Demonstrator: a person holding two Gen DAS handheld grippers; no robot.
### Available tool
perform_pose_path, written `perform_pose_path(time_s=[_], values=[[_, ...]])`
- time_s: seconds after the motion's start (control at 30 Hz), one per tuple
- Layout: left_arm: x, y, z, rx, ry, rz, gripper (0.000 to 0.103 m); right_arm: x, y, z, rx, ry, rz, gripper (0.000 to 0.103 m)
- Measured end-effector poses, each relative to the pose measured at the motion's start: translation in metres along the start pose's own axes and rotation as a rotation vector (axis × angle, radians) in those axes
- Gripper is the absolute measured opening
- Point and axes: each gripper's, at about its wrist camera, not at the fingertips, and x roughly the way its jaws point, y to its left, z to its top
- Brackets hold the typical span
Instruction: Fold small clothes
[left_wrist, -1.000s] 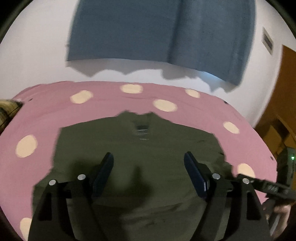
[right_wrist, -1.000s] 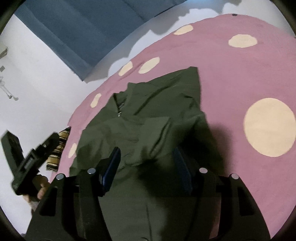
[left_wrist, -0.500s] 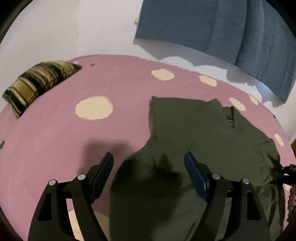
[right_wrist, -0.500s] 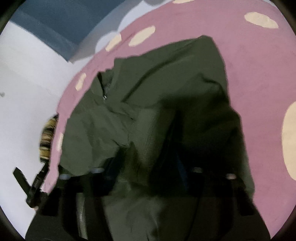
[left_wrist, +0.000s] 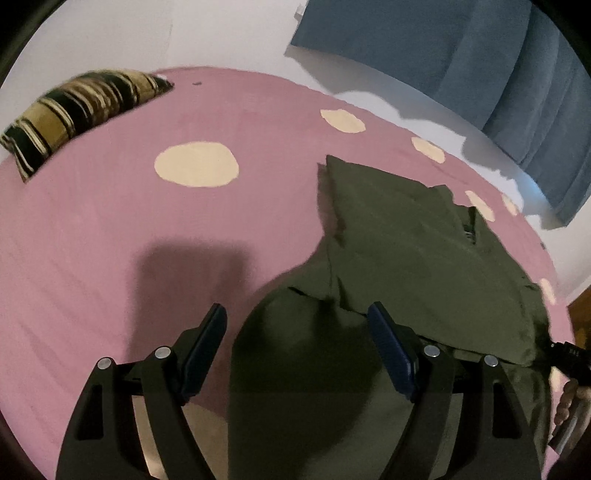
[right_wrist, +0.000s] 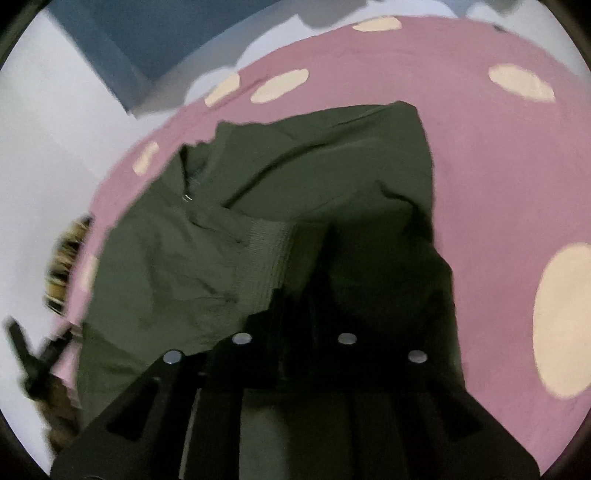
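A dark olive jacket (left_wrist: 406, 251) with a front zip lies spread on the pink spotted bedspread (left_wrist: 110, 240). My left gripper (left_wrist: 295, 310) hangs open over the jacket's left sleeve, which lies between the fingers; the pads do not touch it. In the right wrist view the jacket (right_wrist: 314, 177) fills the middle, with a ribbed cuff (right_wrist: 266, 266) folded onto the body. My right gripper (right_wrist: 295, 314) is closing, its dark fingers drawn together and pinching sleeve fabric by that cuff. The fingertips are lost in shadow. The right gripper (left_wrist: 565, 354) also shows at the left view's right edge.
A striped yellow and black pillow (left_wrist: 81, 107) lies at the bed's far left corner. A blue cloth (left_wrist: 461, 55) hangs on the white wall behind the bed. A brown wooden door (left_wrist: 580, 314) stands at the right. A person's hand (left_wrist: 569, 406) holds the right gripper.
The left gripper swung from above the jacket's middle to its left sleeve, still open. The right gripper's fingers came together on the folded sleeve fabric and moved in closer over the jacket.
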Motion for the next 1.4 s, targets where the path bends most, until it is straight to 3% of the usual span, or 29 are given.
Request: perform_pose_path(time_s=[0.07,0.17,0.3,0.47,0.73,0.83,1.07,1.2,1.4], values=[[-0.007,0.007,0.0,0.008,0.017,-0.063,0.077,-0.021,-0.005,-0.005,0.02,-0.015,0.07,0.039],[-0.018,0.017,-0.002,0.03,0.047,-0.153,0.079,-0.054,-0.012,-0.02,0.001,-0.041,0.086,0.047],[-0.034,0.037,-0.021,0.078,0.107,-0.247,0.08,-0.093,-0.036,-0.052,0.028,-0.043,0.106,0.05],[-0.06,0.064,-0.047,0.07,0.146,-0.375,0.081,-0.12,-0.061,-0.105,0.083,0.021,0.172,0.051],[-0.074,0.08,-0.091,0.026,0.249,-0.527,0.082,-0.127,-0.055,-0.168,0.057,0.145,0.317,0.06],[-0.072,0.076,-0.099,0.032,0.291,-0.572,0.082,-0.126,-0.043,-0.175,0.025,0.182,0.396,0.061],[-0.07,0.058,-0.115,0.07,0.368,-0.699,0.082,-0.121,-0.023,-0.18,-0.032,0.238,0.45,0.064],[-0.072,0.046,-0.123,0.12,0.359,-0.696,0.082,-0.124,-0.02,-0.187,-0.043,0.259,0.477,0.064],[-0.072,0.037,-0.125,0.112,0.354,-0.687,0.082,-0.112,-0.006,-0.179,-0.058,0.284,0.505,0.064]])
